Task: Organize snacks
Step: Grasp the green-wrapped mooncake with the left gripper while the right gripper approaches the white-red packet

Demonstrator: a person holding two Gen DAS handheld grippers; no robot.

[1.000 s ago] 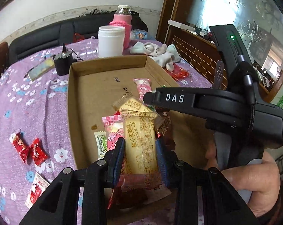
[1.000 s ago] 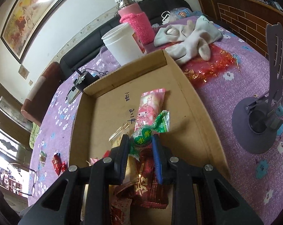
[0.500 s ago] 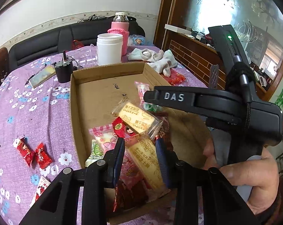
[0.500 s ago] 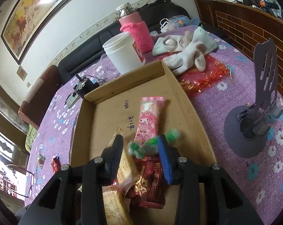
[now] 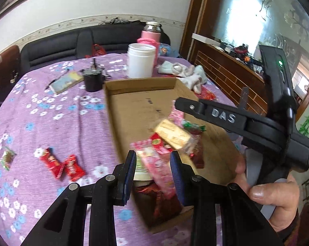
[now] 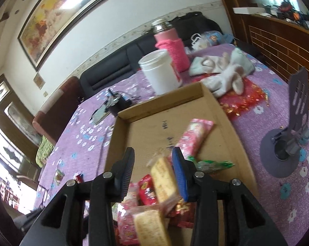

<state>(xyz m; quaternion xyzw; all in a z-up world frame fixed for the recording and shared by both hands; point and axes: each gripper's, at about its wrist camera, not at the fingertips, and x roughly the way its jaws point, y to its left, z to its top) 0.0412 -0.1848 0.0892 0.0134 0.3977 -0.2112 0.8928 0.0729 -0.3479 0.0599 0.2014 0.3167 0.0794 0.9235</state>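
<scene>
A shallow cardboard box (image 5: pixel 142 86) lies on the purple flowered tablecloth with a pile of snacks at its near end. My left gripper (image 5: pixel 153 173) hovers open over that pile; a pink pack (image 5: pixel 156 164) lies below its fingers, untouched. A yellow cracker pack (image 5: pixel 173 133) and a green candy (image 5: pixel 192 126) lie further in. My right gripper (image 6: pixel 154 170) is open above the cracker pack (image 6: pixel 163 178), holding nothing. The green candy (image 6: pixel 211 164) rests just right of it, beside a long pink pack (image 6: pixel 195 137). In the left wrist view the right gripper (image 5: pixel 183 105) reaches over the box, held by a hand (image 5: pixel 267 194).
Two red candies (image 5: pixel 60 166) and a greenish one (image 5: pixel 8 157) lie loose left of the box. Behind it stand a white jar (image 5: pixel 141 60), a pink flask (image 5: pixel 149 35) and a black cup (image 5: pixel 93 80). A white cloth (image 6: pixel 222 75) and a grey stand (image 6: pixel 287 143) sit to the right.
Right jaws opened and the green candy dropped into the box. The left gripper came off the cracker pack, which now lies in the box. Both grippers rose and drew back.
</scene>
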